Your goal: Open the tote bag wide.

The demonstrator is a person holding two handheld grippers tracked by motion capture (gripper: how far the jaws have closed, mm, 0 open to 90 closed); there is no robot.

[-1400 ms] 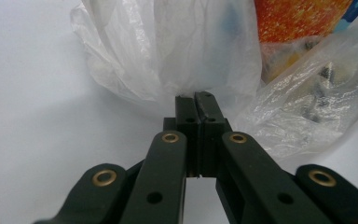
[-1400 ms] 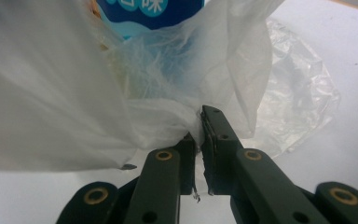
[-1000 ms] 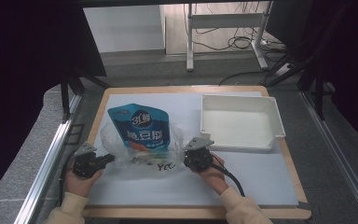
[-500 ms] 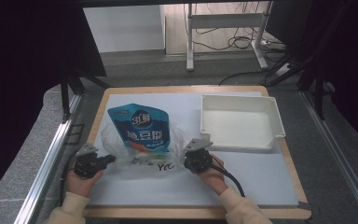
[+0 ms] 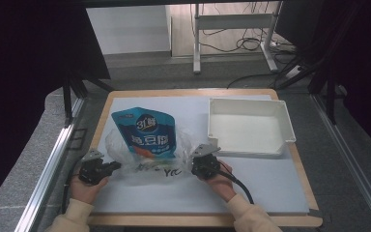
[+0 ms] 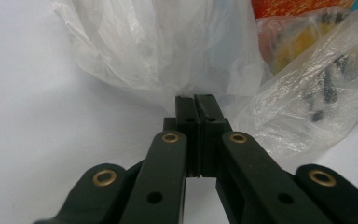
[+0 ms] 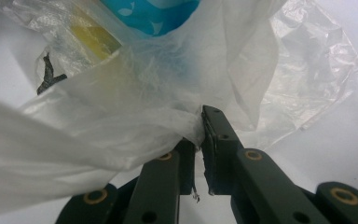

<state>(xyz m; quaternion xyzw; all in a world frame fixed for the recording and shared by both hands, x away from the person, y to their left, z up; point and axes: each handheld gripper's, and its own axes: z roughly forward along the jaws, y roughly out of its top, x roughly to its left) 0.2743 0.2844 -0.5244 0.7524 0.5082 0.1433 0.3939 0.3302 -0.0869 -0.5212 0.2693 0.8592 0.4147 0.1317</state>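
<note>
Thin clear crinkled plastic bag (image 5: 147, 157) lying on the white table mat (image 5: 270, 183), near the front edge, left of the empty white rectangular plastic tray (image 5: 249, 126), with a blue printed snack pouch (image 5: 146, 133) partly inside. Left gripper (image 5: 110, 167) clenched on the bag's left edge; right gripper (image 5: 199, 155) clamped on bunched film at its right edge.

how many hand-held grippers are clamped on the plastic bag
2. The left hand-held gripper pinches the clear plastic bag at its left edge; the right hand-held gripper pinches its right edge. Each shows its jaws shut on the film.
</note>
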